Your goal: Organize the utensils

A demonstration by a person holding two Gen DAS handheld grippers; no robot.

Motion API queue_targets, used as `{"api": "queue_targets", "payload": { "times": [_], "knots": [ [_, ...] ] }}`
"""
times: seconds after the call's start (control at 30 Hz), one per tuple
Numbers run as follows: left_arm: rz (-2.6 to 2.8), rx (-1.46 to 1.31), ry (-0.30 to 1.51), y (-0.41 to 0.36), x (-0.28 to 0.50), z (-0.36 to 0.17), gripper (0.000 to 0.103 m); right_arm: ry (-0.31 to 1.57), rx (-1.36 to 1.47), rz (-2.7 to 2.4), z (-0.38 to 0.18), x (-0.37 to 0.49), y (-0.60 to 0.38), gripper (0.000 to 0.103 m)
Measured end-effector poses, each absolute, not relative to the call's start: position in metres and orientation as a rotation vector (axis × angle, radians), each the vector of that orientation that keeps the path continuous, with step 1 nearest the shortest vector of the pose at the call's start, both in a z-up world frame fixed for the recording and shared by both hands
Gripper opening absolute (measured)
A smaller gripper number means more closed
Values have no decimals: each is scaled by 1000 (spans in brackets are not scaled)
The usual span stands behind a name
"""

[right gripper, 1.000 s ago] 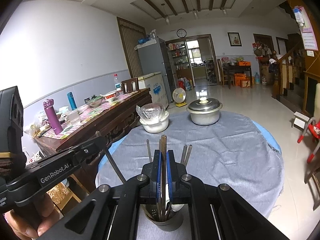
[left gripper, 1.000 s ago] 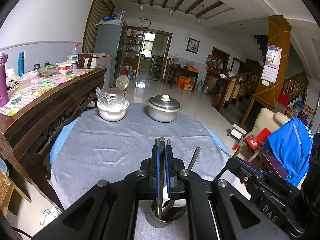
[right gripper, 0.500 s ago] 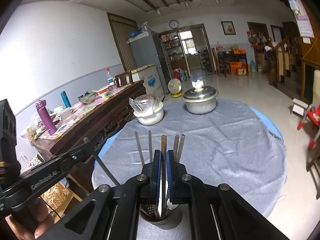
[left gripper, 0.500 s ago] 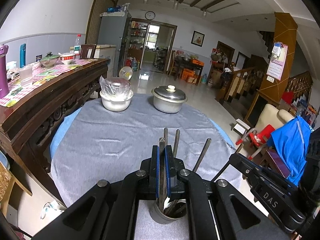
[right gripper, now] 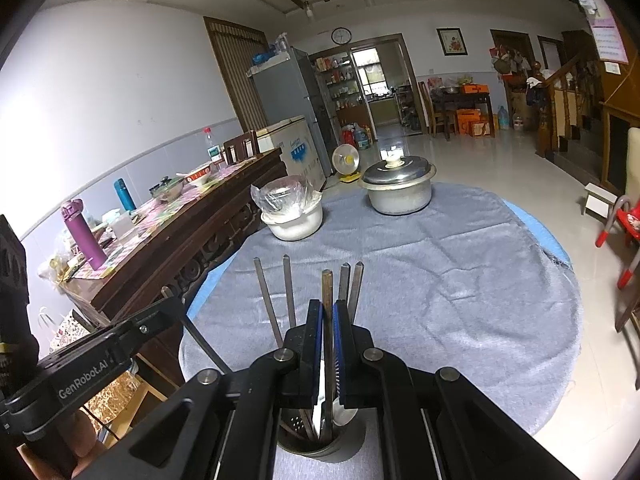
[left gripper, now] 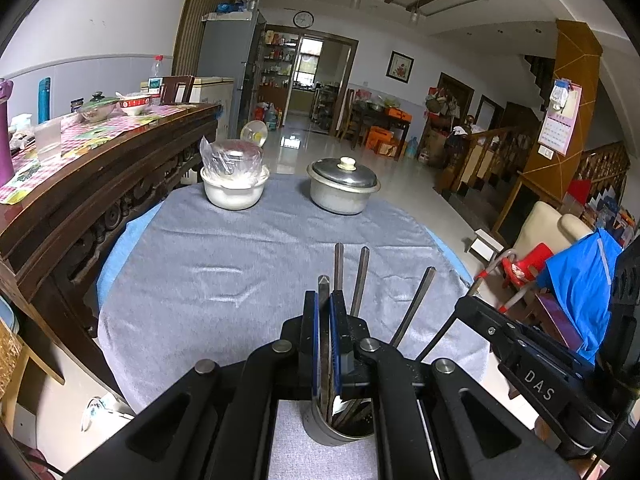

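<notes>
Holding status: left gripper (left gripper: 325,334) is clenching on one dark utensil (left gripper: 323,292); right gripper (right gripper: 327,346) is clenching on a brown-handled utensil (right gripper: 327,292). Both are standing over the metal cup (right gripper: 322,442).
Cup location: it is sitting at the near edge of the bench (right gripper: 440,280), on the grey cloth (left gripper: 240,272), right below both grippers.
Risk, tipping: the cup is looking narrow and light; a sideways drag on either handle is likely to be toppling it off the near edge.
Risk, jamming: two tools are going into one crowded mouth; tips may be catching on the rim or on handles already inside.
Risk, collision: grippers are working just beside each other.
Count, right view: roughly five upright handles are showing, plus one more slanting from the left gripper; one cup; one lidded pot (right gripper: 398,192); one covered bowl (right gripper: 292,218), both at the far edge.
</notes>
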State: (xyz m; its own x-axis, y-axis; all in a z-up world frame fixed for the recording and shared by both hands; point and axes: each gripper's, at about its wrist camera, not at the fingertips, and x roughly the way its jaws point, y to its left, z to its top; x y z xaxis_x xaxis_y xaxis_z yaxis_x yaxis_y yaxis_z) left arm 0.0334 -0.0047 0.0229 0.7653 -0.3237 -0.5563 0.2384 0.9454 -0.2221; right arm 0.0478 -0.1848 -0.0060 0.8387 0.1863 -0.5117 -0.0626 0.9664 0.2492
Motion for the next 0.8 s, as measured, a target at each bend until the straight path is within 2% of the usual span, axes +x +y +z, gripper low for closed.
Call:
{"api": "queue_targets", "payload": {
  "times": [0.47, 0.5, 0.57, 0.63, 0.73, 0.8],
  "knots": [
    [-309, -79, 660, -18, 62, 19, 6, 598, 244, 134, -12, 76, -187, 7],
    [-306, -71, 660, -20, 66, 19, 8, 592, 253, 131, -10, 79, -189, 7],
    [-323, -70, 664, -21, 72, 20, 19, 583, 265, 126, -8, 81, -193, 9],
    [-313, -76, 655, -19, 71, 22, 47, 572, 291, 133, -6, 79, -198, 17],
    [-269, -50, 592, -16, 57, 29, 66, 558, 302, 136, -6, 69, -203, 20],
    [-250, -22, 570, -18, 46, 34, 72, 559, 303, 147, -6, 61, -203, 20]
  ]
}}
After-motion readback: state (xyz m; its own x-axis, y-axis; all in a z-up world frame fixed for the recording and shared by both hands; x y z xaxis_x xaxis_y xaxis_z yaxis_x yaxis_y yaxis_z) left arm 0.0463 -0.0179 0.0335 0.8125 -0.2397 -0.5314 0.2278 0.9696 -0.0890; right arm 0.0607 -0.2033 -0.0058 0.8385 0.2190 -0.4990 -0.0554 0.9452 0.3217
